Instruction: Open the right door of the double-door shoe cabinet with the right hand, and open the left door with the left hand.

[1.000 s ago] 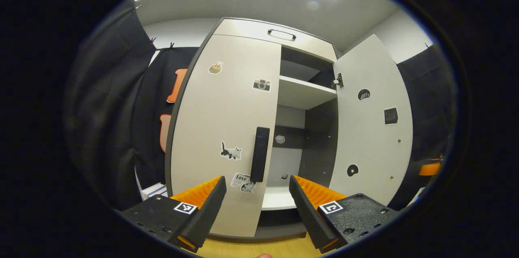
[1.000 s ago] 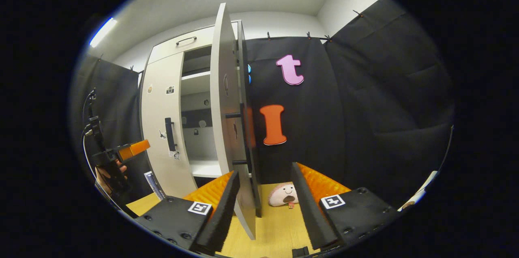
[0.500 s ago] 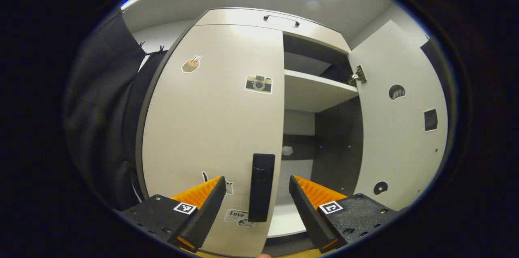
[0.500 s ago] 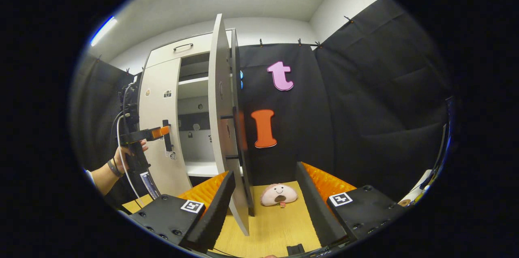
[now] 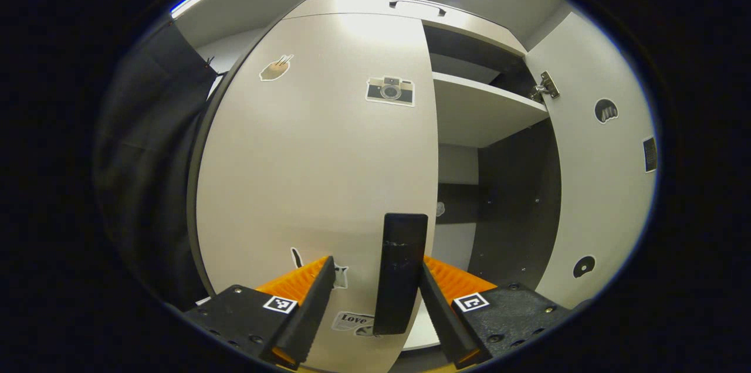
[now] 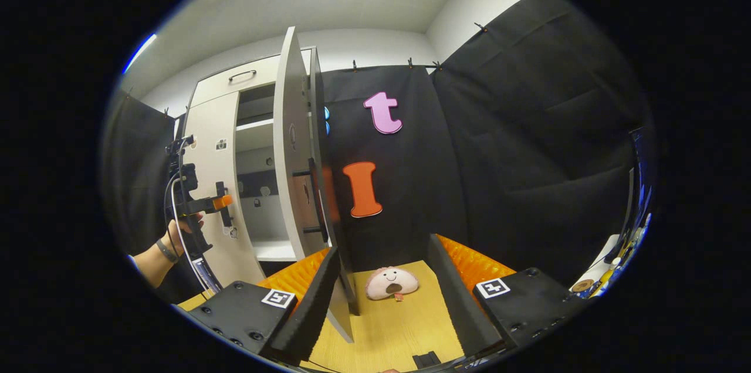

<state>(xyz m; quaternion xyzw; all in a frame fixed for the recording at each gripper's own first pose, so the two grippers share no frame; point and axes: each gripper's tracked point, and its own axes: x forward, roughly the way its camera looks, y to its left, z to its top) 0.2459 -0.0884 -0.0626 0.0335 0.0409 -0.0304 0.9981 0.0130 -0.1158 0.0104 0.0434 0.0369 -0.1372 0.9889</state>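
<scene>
Straddling the tall black bar handle point(image 5: 401, 272) at the inner edge of the pale, sticker-dotted left door point(image 5: 317, 173), which is shut, the left gripper point(image 5: 375, 297) holds its jaws wide to close on it and pull, while the right gripper point(image 6: 384, 297), jaws also wide and empty, hangs beside the swung-open right door point(image 6: 293, 150).

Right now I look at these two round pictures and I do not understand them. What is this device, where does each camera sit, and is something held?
A person holds one two-finger gripper in each hand; a camera rides on each. In the left gripper view, the left gripper is open around the black handle of the shut left door, gripping nothing yet. The right door already stands open, showing a shelf. In the right gripper view, the right gripper is open and empty. A plush toy lies on the wooden floor. The person's hand holds the other gripper at the left door.
</scene>
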